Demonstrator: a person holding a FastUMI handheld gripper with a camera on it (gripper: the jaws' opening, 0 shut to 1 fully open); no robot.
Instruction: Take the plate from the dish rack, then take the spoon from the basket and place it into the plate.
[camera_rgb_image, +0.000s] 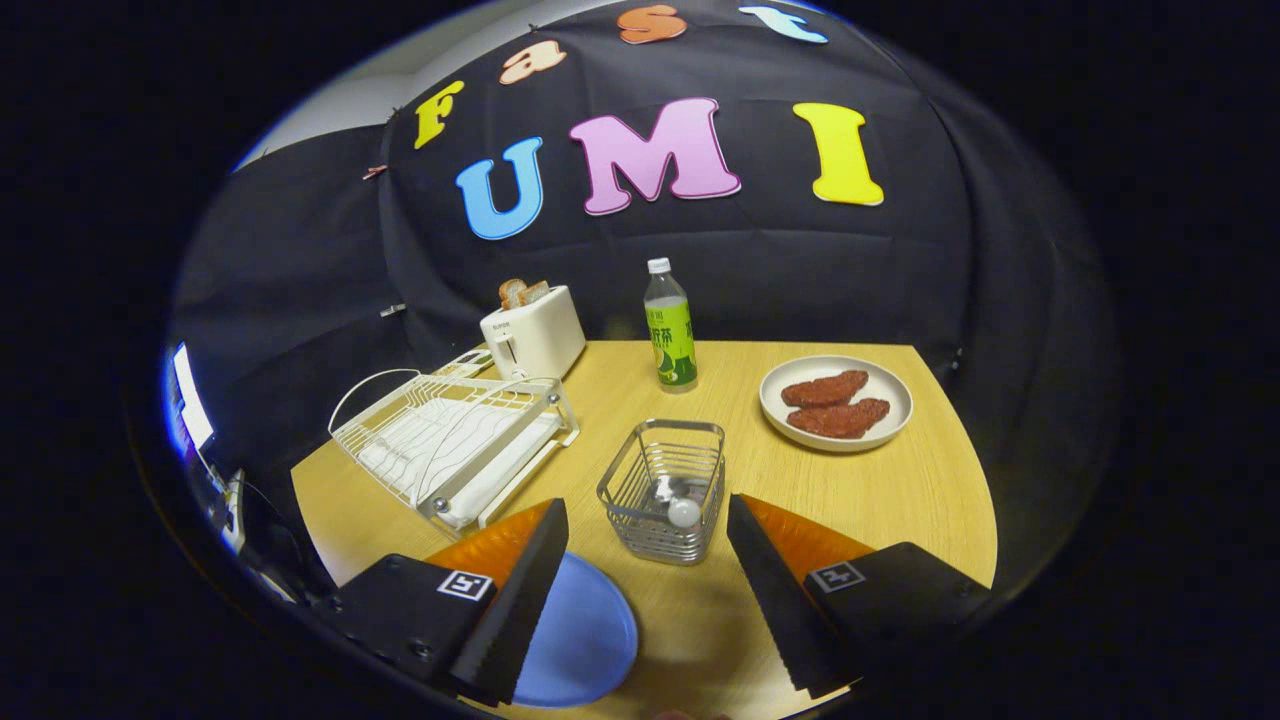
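Plate already out of dish rack, flat on table just near side of basket. Spoon standing inside basket. Gripper wide open, empty, basket just ahead. Spoon step now: next, I'd say, descend, pinch spoon.

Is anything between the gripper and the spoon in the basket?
Only the basket's own wire wall. The spoon lies inside it, just ahead of the open gripper, reachable from above. The blue plate sits on the table under the left finger.
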